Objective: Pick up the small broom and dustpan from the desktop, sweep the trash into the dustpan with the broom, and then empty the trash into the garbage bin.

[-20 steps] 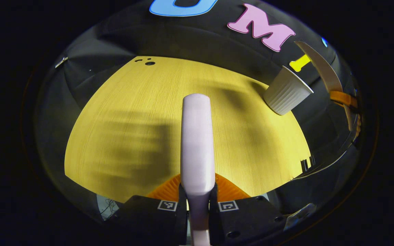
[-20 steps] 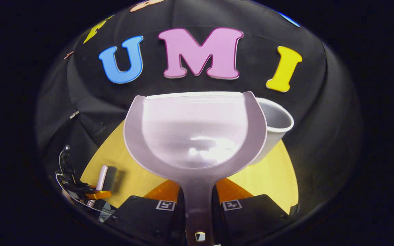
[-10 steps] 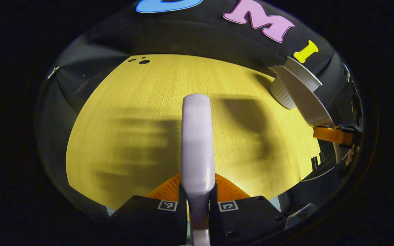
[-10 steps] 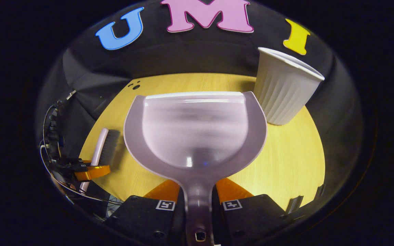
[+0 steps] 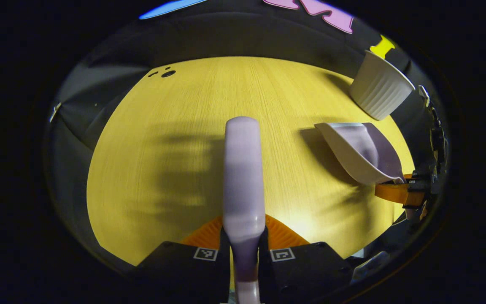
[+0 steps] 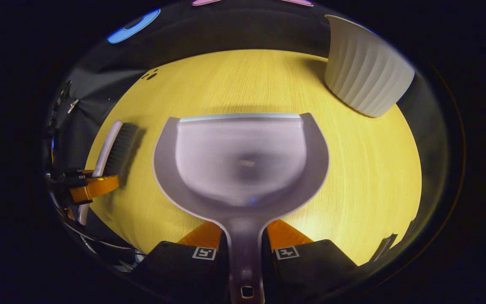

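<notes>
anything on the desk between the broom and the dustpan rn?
Nothing: in the right gripper view the stretch of desktop between the broom and the dustpan is bare wood. The left gripper view shows the same.

dim booth, bright desktop point(image 5: 192, 139), soft blurred shadows, fisheye bending at edges, slight motion blur
</notes>
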`<state>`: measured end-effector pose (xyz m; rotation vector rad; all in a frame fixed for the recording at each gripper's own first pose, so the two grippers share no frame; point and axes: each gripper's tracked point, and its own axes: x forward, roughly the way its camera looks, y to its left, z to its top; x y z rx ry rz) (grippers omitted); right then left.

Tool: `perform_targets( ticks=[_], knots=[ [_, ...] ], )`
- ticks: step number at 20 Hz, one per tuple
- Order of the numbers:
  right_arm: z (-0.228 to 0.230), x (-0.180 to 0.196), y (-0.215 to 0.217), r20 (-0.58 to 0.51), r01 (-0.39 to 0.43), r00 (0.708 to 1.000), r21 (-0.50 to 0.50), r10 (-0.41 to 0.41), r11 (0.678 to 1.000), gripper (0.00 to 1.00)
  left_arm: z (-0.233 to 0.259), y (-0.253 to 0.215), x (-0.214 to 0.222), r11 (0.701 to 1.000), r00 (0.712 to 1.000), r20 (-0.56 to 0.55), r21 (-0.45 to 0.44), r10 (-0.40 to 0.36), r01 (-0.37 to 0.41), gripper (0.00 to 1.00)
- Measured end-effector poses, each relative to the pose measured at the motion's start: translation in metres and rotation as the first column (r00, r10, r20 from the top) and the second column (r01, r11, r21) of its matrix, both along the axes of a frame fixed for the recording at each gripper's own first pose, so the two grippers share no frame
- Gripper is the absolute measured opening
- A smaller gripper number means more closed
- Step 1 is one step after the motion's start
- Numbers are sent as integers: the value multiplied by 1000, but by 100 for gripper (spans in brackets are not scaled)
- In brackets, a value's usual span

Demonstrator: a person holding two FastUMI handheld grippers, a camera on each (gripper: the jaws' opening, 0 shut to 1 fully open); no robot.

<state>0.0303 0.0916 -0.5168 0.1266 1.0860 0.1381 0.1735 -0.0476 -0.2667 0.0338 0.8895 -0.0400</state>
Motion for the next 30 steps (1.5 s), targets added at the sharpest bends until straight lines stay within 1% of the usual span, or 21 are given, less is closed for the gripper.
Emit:
perform_targets(
  ticks=[1,3,4,6,7,8,9,11,12,13,14,16,17,19,22,24,26,29,30],
  knots=[
    [-1,1,0,4,-5,1000,-10,5,1000,40,0,0,1,1000,1000,-12,9,2,-1,31],
    [-2,0,2,5,-13,1000,-21,13,1000,31,-6,1,0,1000,999,-40,27,12,-11,31],
    [-2,-2,4,-3,-16,1000,-19,16,1000,37,-9,0,0,999,998,-54,35,15,-13,31],
    [-5,-4,5,-24,-33,999,-16,32,999,37,-15,-1,-2,999,996,-87,39,15,-12,31],
    [-7,-5,5,-31,-42,999,-16,42,999,38,-15,-1,-2,999,995,-100,39,16,-12,33],
    [-6,-2,6,-21,-44,999,-7,43,999,43,-15,0,-2,999,994,-104,43,16,-11,35],
    [-7,-1,8,-25,-41,999,-1,41,999,39,-14,0,0,999,995,-98,50,15,-10,36],
    [-5,-1,10,-35,-40,999,23,41,999,40,-15,-1,3,998,995,-95,67,16,-10,37],
    [-5,0,13,-41,-47,998,41,49,998,48,-16,-3,5,997,995,-95,73,18,-11,37],
    [-3,0,13,-36,-49,998,46,50,998,53,-15,-5,4,997,996,-92,70,20,-14,41],
    [2,1,10,-26,-49,998,38,50,998,70,-11,-10,3,998,996,-85,56,16,-12,46],
    [13,2,5,9,-36,999,30,35,999,100,3,-18,-2,1000,999,-52,21,0,1,82],
    [18,4,2,33,-20,999,28,19,999,100,5,-18,-3,1000,999,-34,17,1,0,100],
    [38,2,-2,82,8,997,32,-10,999,99,18,-19,-10,1000,1000,7,10,3,-3,96],
    [75,-4,-11,192,48,980,16,-50,999,99,51,-18,-23,1000,993,119,-13,18,-17,96],
    [102,-11,-14,276,72,958,9,-72,997,99,81,-19,-31,999,973,230,-43,23,-13,96],
    [135,-16,-17,362,94,927,18,-94,995,99,115,-20,-42,998,936,351,-64,27,-5,96],
    [178,-23,-15,485,120,866,34,-121,992,100,162,-15,-59,999,855,518,-52,29,-3,96],
    [193,-26,-14,523,125,843,40,-127,991,99,176,-15,-70,998,828,560,-60,37,-4,96]
  ],
)
